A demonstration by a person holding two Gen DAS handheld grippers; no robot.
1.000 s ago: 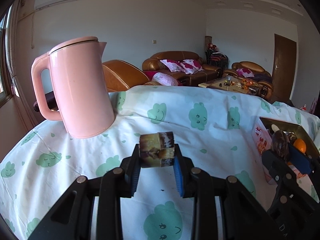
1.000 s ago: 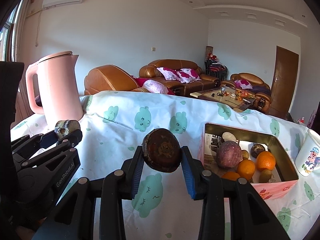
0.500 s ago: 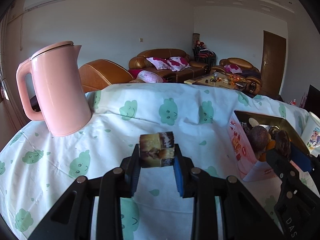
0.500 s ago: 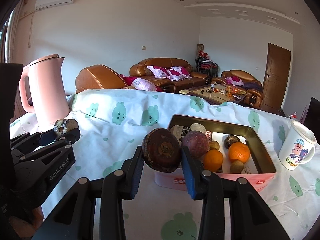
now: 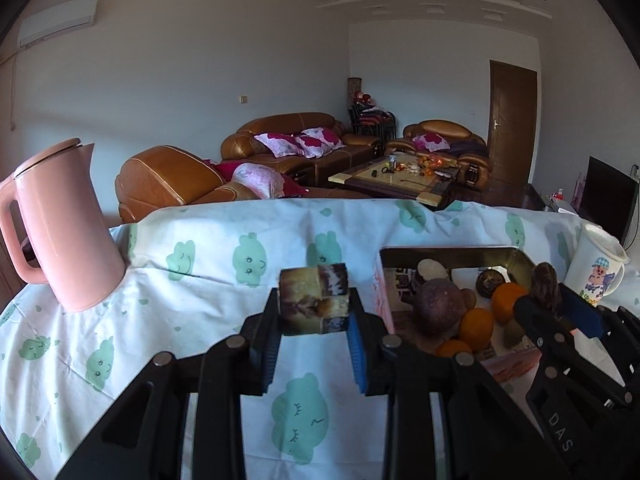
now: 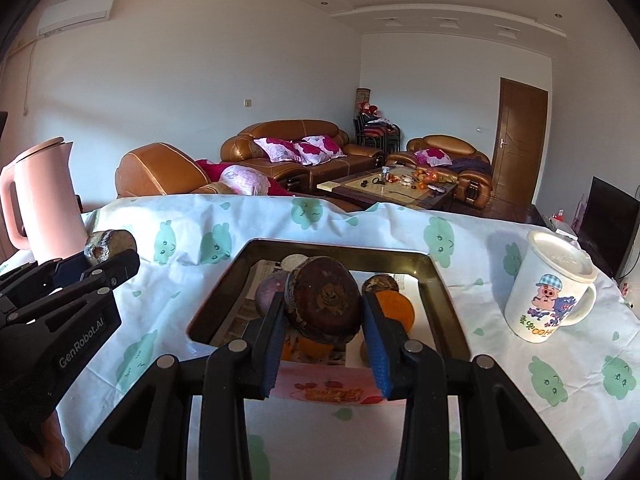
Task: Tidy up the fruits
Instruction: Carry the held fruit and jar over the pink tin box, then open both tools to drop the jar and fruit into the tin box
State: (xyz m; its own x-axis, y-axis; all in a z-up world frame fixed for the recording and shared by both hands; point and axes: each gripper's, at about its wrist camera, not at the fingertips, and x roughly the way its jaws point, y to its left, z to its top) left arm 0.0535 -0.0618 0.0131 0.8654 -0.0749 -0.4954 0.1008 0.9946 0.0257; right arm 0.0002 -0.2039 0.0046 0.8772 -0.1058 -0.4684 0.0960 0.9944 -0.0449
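Fruits ride clamped in both jaws: dark round fruit (image 6: 323, 298) in right gripper (image 6: 323, 312), now over the gold tin (image 6: 440, 300); brown chunk (image 5: 313, 299) in left gripper (image 5: 314, 320), now beside it.

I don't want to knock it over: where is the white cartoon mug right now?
The white cartoon mug stands upright on the tablecloth, to the right of the fruit tin and apart from it; the left wrist view shows it beyond the right gripper.

kettle (image 5: 60, 228) handle cropped, tin (image 6: 444, 300) fruit half-hidden
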